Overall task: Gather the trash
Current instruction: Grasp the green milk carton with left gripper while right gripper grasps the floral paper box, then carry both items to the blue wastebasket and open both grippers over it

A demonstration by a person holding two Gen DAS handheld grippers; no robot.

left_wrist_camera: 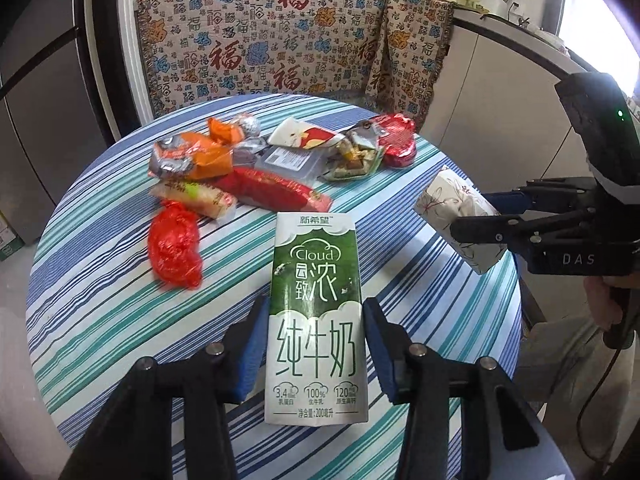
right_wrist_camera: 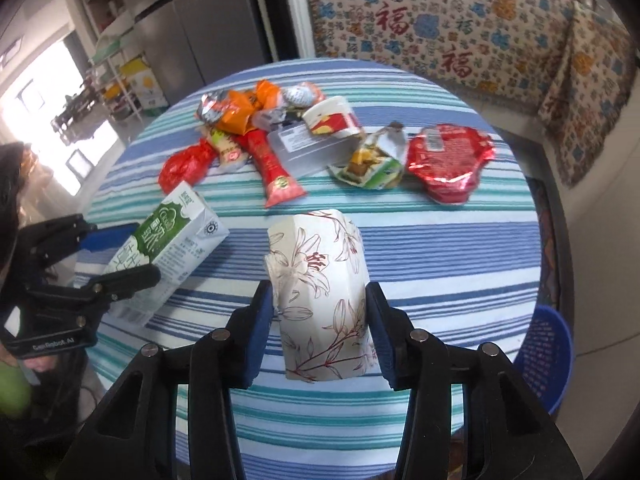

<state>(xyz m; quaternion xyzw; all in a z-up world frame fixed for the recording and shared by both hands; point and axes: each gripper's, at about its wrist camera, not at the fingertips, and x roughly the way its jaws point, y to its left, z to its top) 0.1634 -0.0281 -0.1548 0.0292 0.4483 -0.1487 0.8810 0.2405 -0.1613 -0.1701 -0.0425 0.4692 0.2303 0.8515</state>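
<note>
My left gripper [left_wrist_camera: 316, 344] is shut on a green and white milk carton [left_wrist_camera: 316, 312] and holds it above the striped round table [left_wrist_camera: 100, 280]; the carton also shows in the right wrist view [right_wrist_camera: 168, 248]. My right gripper [right_wrist_camera: 320, 320] is shut on a crushed white paper cup with a flower print [right_wrist_camera: 320, 296], held above the table; the cup also shows at the right of the left wrist view [left_wrist_camera: 456, 216]. A pile of wrappers lies at the far side: a red plastic bag [left_wrist_camera: 174, 246], a red packet [left_wrist_camera: 272, 192], orange wrappers [left_wrist_camera: 208, 152], a red foil lid [left_wrist_camera: 396, 142].
A blue mesh basket [right_wrist_camera: 544, 356] stands on the floor to the right of the table. A chair with a patterned cover [left_wrist_camera: 280, 36] stands behind the table. A grey fridge [left_wrist_camera: 36, 100] is at the left, a white counter [left_wrist_camera: 500, 72] at the right.
</note>
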